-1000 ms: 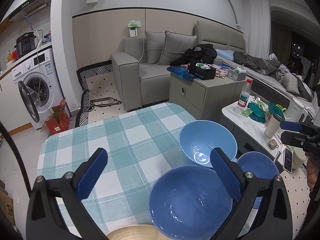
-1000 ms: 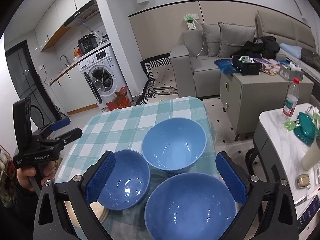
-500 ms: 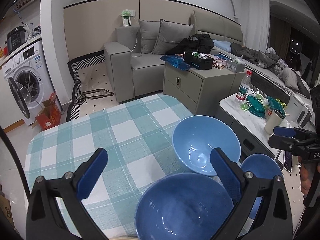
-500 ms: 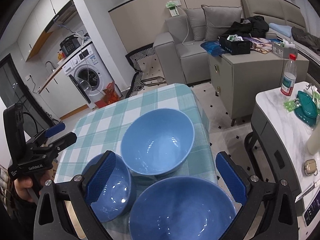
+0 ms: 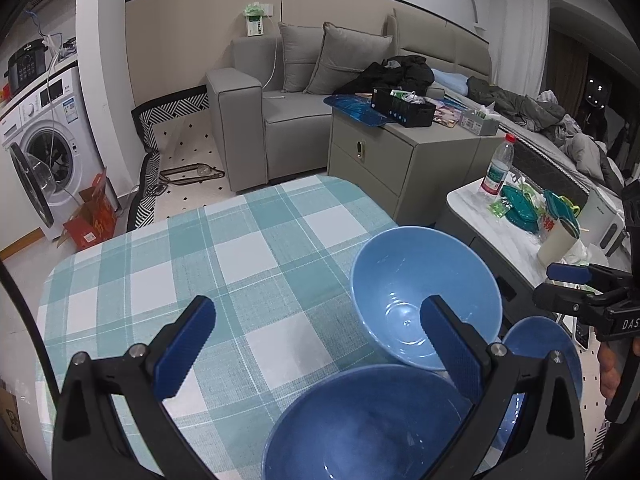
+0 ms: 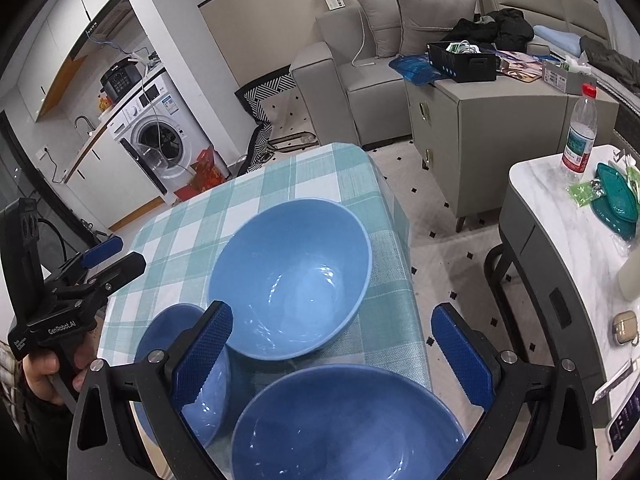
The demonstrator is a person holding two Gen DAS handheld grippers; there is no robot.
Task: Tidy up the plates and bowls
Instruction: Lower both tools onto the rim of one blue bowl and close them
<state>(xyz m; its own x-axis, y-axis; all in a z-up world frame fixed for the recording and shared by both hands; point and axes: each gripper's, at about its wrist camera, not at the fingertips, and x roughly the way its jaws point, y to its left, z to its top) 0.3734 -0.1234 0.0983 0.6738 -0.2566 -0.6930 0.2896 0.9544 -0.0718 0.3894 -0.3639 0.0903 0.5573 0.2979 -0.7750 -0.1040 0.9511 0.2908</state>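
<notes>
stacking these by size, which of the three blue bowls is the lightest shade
The far bowl, deepest onto the checked tablecloth. It is pale sky blue; the two nearer bowls are a darker, deeper blue.

Grey sofa [image 5: 280, 92] w/ cushions, washing machine [image 5: 44, 148], checked tablecloth [image 5: 192, 276], water bottle [image 6: 580, 136] on marble side table [image 6: 560, 216]

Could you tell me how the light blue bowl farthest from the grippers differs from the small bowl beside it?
The light blue bowl is clearly wider and deeper than the small bowl. It is also a paler blue, while the small bowl is darker. The light blue bowl shows whole in the right wrist view; the small bowl is partly hidden behind a gripper finger. Both are empty, glossy, upright and stand on the checked tablecloth.
</notes>
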